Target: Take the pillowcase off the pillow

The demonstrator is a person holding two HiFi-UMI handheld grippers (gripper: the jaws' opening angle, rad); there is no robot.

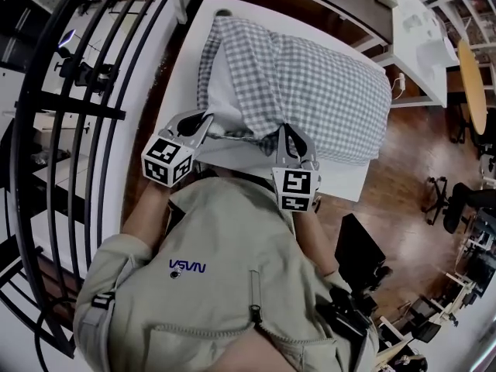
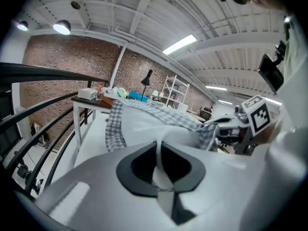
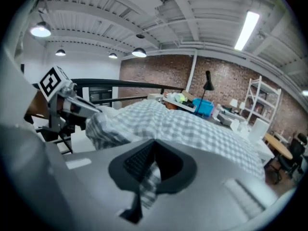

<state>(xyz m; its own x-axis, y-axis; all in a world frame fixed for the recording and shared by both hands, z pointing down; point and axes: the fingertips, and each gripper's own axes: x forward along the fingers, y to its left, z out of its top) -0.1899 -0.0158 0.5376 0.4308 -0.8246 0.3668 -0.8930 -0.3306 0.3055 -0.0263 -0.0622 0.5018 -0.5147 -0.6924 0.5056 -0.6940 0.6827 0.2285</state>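
Note:
A grey-and-white checked pillowcase (image 1: pixel 318 91) covers most of a white pillow (image 1: pixel 227 91) lying on a white table (image 1: pixel 349 178). The pillow's bare white end shows at the near left, with the case's open edge folded back over it. My left gripper (image 1: pixel 208 124) is shut on a pinch of the white pillow fabric (image 2: pixel 159 170), which stands up between its jaws. My right gripper (image 1: pixel 287 132) is shut on the checked edge of the pillowcase (image 3: pixel 150 177). The two grippers sit side by side at the pillow's near end, and each shows in the other's view: right gripper (image 2: pixel 230 125), left gripper (image 3: pixel 72 102).
Black curved railings (image 1: pixel 85 115) run close along the table's left side. Beyond the pillow stands a desk with boxes and a lamp (image 2: pixel 103 96). White tables (image 1: pixel 418 37) and office chairs (image 1: pixel 457 208) stand on the wooden floor to the right.

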